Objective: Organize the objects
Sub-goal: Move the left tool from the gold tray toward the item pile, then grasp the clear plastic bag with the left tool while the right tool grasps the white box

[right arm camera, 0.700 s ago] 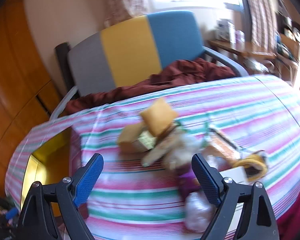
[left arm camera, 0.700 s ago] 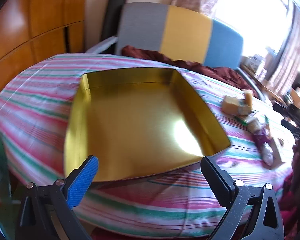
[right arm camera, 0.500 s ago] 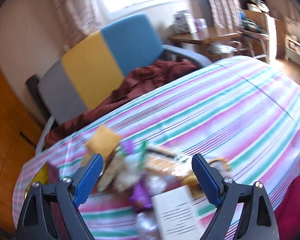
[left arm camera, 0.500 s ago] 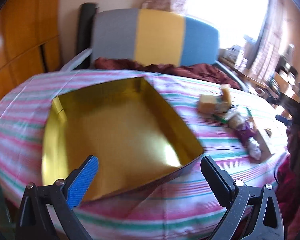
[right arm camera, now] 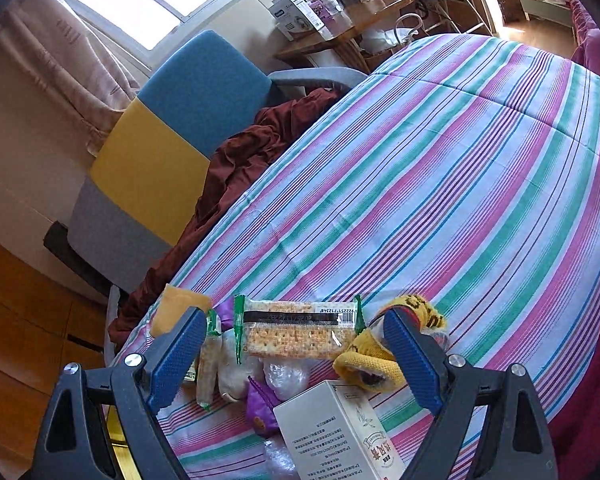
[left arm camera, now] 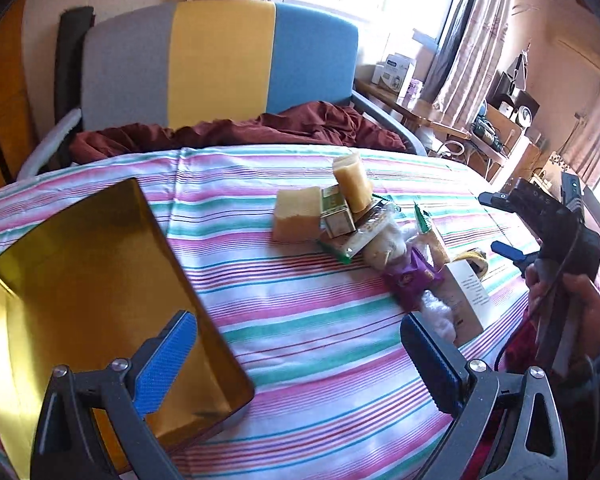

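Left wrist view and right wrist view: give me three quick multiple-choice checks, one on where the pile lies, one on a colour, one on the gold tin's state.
1. Seen from the left wrist, the snack pile lies where, relative to the gold tin?
A. inside it
B. to its right on the striped cloth
C. to its left

2. What colour is the small pouch in the pile?
A. purple
B. orange
C. black

3. The gold tin is:
A. lidded
B. full
C. open and empty as far as seen

Answers:
1 B, bare cloth separates tin and pile.
2 A, it is purple in both views.
3 C, only its shiny floor shows.
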Action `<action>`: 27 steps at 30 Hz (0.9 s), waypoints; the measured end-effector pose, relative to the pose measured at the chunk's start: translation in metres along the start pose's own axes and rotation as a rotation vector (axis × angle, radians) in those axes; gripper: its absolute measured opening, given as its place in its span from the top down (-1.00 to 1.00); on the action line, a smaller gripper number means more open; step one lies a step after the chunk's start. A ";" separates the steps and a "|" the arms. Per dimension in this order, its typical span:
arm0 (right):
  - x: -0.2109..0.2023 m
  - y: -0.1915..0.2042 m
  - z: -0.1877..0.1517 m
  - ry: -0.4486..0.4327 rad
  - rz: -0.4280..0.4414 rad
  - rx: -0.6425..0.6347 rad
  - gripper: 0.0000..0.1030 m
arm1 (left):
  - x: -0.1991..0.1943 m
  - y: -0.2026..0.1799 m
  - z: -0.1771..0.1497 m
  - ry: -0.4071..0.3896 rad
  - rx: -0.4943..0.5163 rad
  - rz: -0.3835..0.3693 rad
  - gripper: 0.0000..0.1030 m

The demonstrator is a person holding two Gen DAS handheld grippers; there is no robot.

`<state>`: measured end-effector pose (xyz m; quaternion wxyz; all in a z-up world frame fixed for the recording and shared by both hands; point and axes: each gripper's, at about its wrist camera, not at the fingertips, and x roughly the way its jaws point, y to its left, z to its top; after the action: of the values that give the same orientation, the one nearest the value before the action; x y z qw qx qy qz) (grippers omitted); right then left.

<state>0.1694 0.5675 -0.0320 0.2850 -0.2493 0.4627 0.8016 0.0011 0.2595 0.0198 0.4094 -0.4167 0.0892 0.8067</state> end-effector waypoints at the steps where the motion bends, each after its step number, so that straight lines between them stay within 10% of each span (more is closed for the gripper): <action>1: 0.000 -0.001 0.001 0.000 0.005 0.007 -0.78 | 0.005 -0.003 0.002 0.008 0.004 0.000 -0.95; 15: -0.007 -0.017 0.007 -0.025 0.014 0.082 -0.78 | 0.067 -0.110 0.003 0.158 0.253 -0.201 -0.34; 27: -0.001 -0.011 0.006 0.013 0.035 0.055 -0.78 | 0.129 -0.133 -0.022 0.295 0.207 -0.248 -0.03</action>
<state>0.1763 0.5767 -0.0354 0.2745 -0.2384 0.4908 0.7918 0.0713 0.4104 -0.0639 0.5285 -0.4937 0.1784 0.6671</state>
